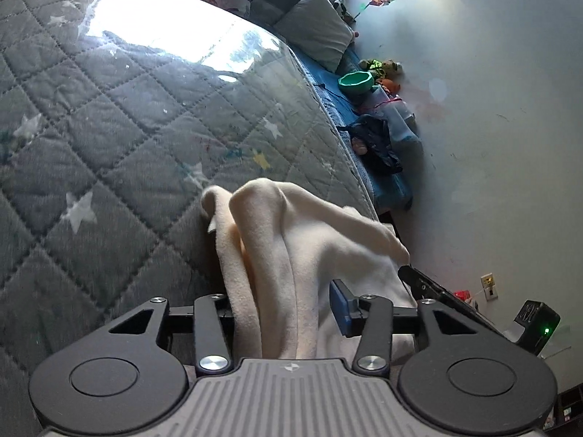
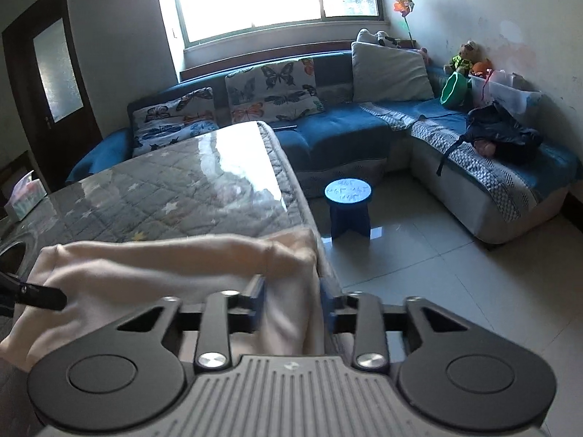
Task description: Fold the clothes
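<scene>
A cream fleece garment [image 1: 291, 225] lies bunched at the edge of a table with a grey star-quilted cover under glass [image 1: 109, 127]. My left gripper [image 1: 288, 309] is shut on a thick fold of it. One blue pad [image 1: 340, 306] shows and the other is hidden by cloth. In the right wrist view the garment [image 2: 164, 258] stretches leftward across the table's near corner [image 2: 204, 189]. My right gripper [image 2: 291, 302] is shut on its right end, which sits between both blue pads. Each gripper's black tip appears in the other's view, the right gripper [image 1: 422, 284] and the left gripper [image 2: 40, 296].
A blue corner sofa [image 2: 342, 127] with butterfly cushions stands behind the table. On it are a green basin [image 2: 453, 89], a clear box, toys and a dark bag [image 2: 503, 134]. A blue round stool [image 2: 348, 207] stands on the tiled floor. A tissue box [image 2: 25, 196] is at far left.
</scene>
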A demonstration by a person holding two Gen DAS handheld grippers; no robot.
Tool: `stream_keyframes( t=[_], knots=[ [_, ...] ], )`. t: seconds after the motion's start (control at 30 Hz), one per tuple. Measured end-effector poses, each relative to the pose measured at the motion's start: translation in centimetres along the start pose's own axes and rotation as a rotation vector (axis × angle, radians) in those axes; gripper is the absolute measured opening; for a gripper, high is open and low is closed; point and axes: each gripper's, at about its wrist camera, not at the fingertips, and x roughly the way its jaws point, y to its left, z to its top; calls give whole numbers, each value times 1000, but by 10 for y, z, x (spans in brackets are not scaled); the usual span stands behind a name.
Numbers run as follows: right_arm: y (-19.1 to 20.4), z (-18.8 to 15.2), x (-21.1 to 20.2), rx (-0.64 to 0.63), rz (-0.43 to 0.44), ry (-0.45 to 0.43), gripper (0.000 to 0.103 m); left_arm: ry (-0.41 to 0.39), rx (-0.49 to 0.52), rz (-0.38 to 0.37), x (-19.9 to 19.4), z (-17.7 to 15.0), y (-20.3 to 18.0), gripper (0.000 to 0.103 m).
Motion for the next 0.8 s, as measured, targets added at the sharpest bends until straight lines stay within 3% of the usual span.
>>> stream_keyframes(
  t=[0.1,0.2,0.33,0.43,0.53,0.67,0.8],
  knots=[
    [3,-12,-10,-21,14,12,35,14,-15,-25,-4,-6,2,50],
    [10,-26,-22,-68,15,43,28,40,-21,-51,-7,-10,3,50],
    [20,-35,-38,-103,13,81,22,77,0,-90,-11,-13,4,58],
    [25,-37,-48,-132,-3,99,22,71,27,-64,-20,-15,3,64],
    [27,-32,-49,-134,0,85,23,17,73,15,-34,-15,2,69],
    [31,-25,-49,-137,3,67,23,-41,89,83,-46,-9,5,67],
    [34,-19,-49,-140,7,49,24,-62,119,55,-39,-6,-10,58]
  ],
)
